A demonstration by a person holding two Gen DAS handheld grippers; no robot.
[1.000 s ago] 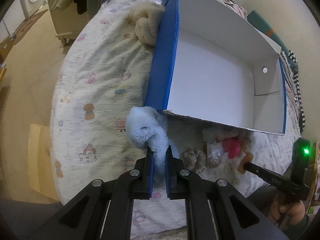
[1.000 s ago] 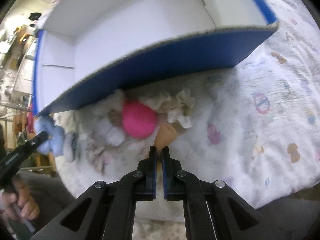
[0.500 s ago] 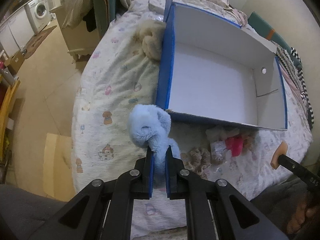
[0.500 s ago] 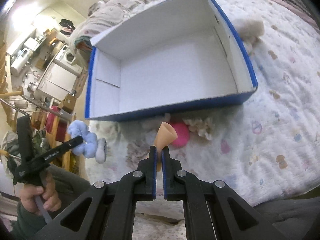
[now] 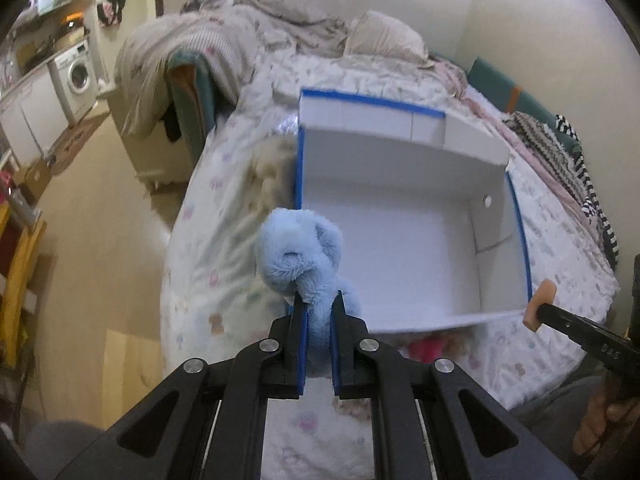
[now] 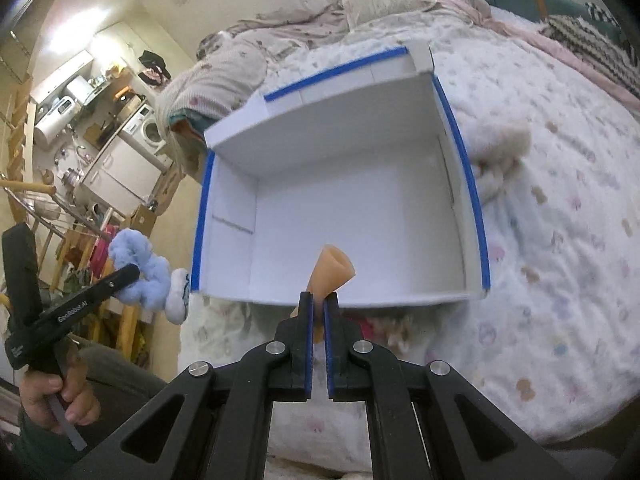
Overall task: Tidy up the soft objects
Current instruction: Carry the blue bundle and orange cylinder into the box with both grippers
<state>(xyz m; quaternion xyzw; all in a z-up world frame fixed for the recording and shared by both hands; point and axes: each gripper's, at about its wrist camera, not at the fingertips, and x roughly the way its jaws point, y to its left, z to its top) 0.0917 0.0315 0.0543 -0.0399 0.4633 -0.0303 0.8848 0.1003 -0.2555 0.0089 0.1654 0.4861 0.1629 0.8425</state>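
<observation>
My left gripper (image 5: pixel 318 300) is shut on a fluffy light-blue plush toy (image 5: pixel 300 254), held in the air above the near left corner of a white box with blue edges (image 5: pixel 400 216). It also shows in the right wrist view (image 6: pixel 146 272). My right gripper (image 6: pixel 319 300) is shut on a small tan cone-shaped soft toy (image 6: pixel 332 270), held above the box's near wall (image 6: pixel 340 300). In the left wrist view the cone (image 5: pixel 540 306) hangs by the box's near right corner. The box inside (image 6: pixel 352 216) holds nothing.
The box lies on a bed with a printed white quilt (image 6: pixel 560 240). A pink soft toy (image 5: pixel 426 346) and other small plush toys lie on the quilt in front of the box. A cream plush (image 6: pixel 500 140) lies beside the box. Bedding is piled at the bed's far end (image 5: pixel 280 28).
Both grippers have risen and tilted up with their toys; the blue plush and the tan cone now hang over the box's near edge instead of low over the quilt.
</observation>
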